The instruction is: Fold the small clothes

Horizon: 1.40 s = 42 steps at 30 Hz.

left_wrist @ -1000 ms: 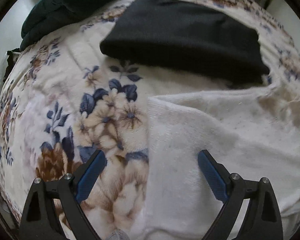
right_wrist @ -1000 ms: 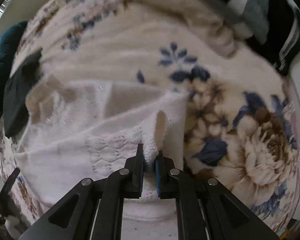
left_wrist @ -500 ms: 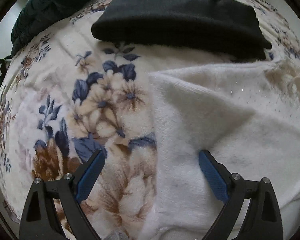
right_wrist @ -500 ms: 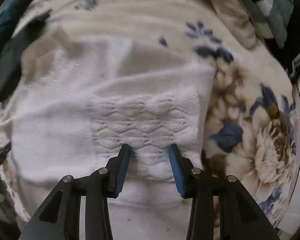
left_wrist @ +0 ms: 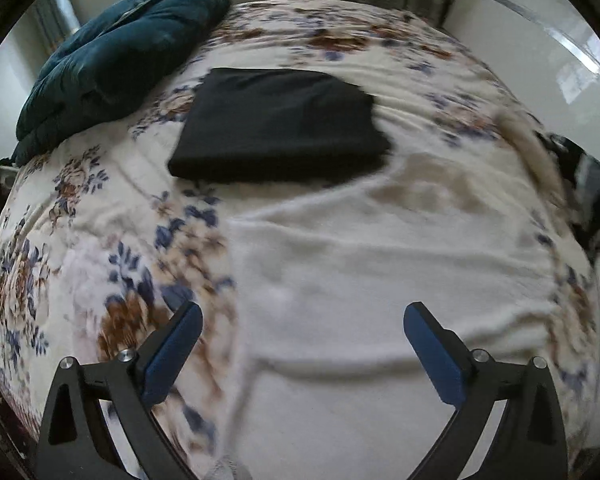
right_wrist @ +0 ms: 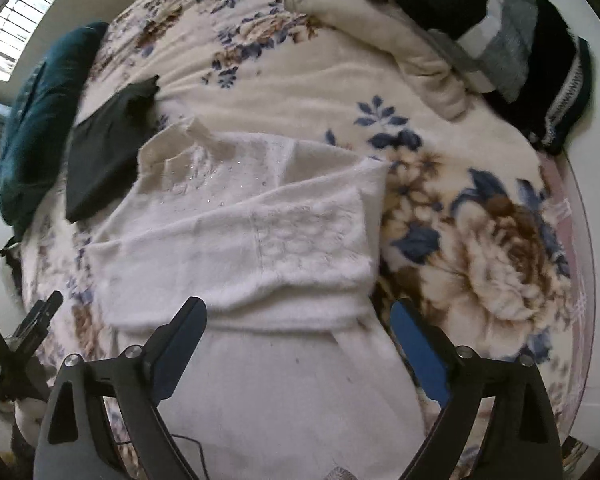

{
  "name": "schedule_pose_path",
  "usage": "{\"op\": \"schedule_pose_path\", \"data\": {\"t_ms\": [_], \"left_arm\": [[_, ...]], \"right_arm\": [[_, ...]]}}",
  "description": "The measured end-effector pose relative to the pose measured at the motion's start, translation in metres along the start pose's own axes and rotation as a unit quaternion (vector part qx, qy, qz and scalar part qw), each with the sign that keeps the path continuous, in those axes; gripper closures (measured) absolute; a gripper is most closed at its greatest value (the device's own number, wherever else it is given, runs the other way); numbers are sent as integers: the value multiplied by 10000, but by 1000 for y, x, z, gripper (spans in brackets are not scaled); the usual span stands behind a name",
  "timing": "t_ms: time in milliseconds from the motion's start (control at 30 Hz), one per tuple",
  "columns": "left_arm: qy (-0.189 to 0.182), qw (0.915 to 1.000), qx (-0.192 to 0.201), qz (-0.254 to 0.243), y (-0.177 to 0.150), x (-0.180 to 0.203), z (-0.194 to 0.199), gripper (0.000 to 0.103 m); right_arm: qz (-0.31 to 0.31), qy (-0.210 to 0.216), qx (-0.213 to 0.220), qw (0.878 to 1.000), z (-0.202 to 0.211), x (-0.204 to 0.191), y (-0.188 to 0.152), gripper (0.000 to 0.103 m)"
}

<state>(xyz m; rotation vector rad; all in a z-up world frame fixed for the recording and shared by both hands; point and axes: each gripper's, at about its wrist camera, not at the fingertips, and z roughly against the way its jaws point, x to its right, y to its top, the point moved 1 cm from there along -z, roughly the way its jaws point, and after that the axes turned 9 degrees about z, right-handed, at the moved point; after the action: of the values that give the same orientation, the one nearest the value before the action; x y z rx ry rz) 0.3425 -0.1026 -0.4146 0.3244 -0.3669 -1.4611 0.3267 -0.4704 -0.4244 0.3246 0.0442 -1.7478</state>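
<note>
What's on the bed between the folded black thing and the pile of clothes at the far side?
Only bare flowery blanket lies between the black garment and the clothes pile; the left wrist view shows it.

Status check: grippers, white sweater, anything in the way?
Left gripper open, empty. Right gripper jaws just opened, nothing between them. White sweater flat on floral blanket, sleeve folded across. Black folded garment alongside, clear.

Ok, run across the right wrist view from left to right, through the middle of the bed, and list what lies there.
Teal bedding → folded black garment → white sweater → floral blanket → striped dark clothing at the far upper right.
</note>
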Motion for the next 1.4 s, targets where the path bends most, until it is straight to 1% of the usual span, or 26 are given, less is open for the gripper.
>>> {"op": "schedule_pose_path", "data": {"t_ms": [67,133,233,367,400,467,533,600,633,667,700,733,767,800,867,900,933,1000,1067,1167,1200,1233,1267,1300,1333,1400], "left_arm": [[-39,9999,-122,-94,-19,21,14,0],[-110,9991,-376,-146,-47,49,24,0],[-171,9962,-829,-202,-103,98,31,0],[-455,9837,-1716,-274,-185,169,10,0],[-581,9786,-1948,-323,-207,189,1,0],[-704,9682,-2334,-568,-253,230,-17,0],[-745,9606,-2555,-799,-283,260,-32,0],[-668,9567,-2663,-970,-308,279,-47,11],[-598,9557,-2681,-1061,-318,286,-55,31],[-362,9573,-2613,-1181,-325,289,-61,47],[-263,9600,-2508,-1221,-327,290,-63,50],[-311,9633,-2398,-1161,-325,288,-62,67],[-341,9669,-2296,-1055,-321,283,-60,91],[-388,9701,-2206,-934,-316,278,-56,93],[-575,9723,-2161,-685,-308,265,-50,94],[-626,9738,-2109,-572,-304,258,-45,94],[-647,9754,-2053,-475,-299,251,-40,95],[-696,9777,-1960,-303,-290,238,-30,95],[-733,9791,-1889,-153,-283,227,-20,95],[-788,9813,-1748,136,-269,208,-3,95],[-792,9824,-1679,226,-264,200,5,95],[-812,9826,-1642,317,-261,194,11,95],[-832,9828,-1592,436,-256,184,19,95],[-829,9836,-1516,512,-256,171,25,95],[-840,9840,-1458,584,-253,162,31,95],[-804,9849,-1340,749,-247,142,40,95]], "right_arm": [[24,95,-118,9999,18,17,-13,8],[108,151,-302,9994,34,41,-32,8],[239,87,-634,9977,50,84,-61,8],[193,-12,-856,9961,54,148,-83,8],[139,10,-890,9959,52,163,-85,8],[96,24,-890,9960,46,184,-83,8],[88,53,-863,9962,38,200,-76,8],[50,154,-852,9962,27,211,-66,10],[17,252,-862,9960,19,215,-60,10],[-9,360,-859,9957,12,218,-52,11],[-18,499,-845,9952,4,219,-42,11],[-16,584,-827,9949,-3,218,-36,11],[0,668,-804,9945,-9,216,-26,11],[27,772,-764,9941,-16,213,-14,11],[19,1024,-660,9925,-34,206,16,11],[-25,1183,-650,9908,-46,201,32,13],[-77,1322,-630,9892,-56,197,43,17],[-248,1569,-650,9852,-80,190,68,29],[-488,1831,-813,9785,-111,181,88,32],[-709,2111,-1142,9682,-149,166,98,33],[-778,2171,-1250,9650,-160,160,99,40],[-806,2204,-1295,9634,-167,153,99,51],[-759,2187,-1317,9639,-170,145,99,80],[-705,2144,-1313,9653,-169,139,99,92],[-655,1989,-1249,9698,-164,132,100,92],[-456,1859,-1091,9754,-150,114,101,93]]}}
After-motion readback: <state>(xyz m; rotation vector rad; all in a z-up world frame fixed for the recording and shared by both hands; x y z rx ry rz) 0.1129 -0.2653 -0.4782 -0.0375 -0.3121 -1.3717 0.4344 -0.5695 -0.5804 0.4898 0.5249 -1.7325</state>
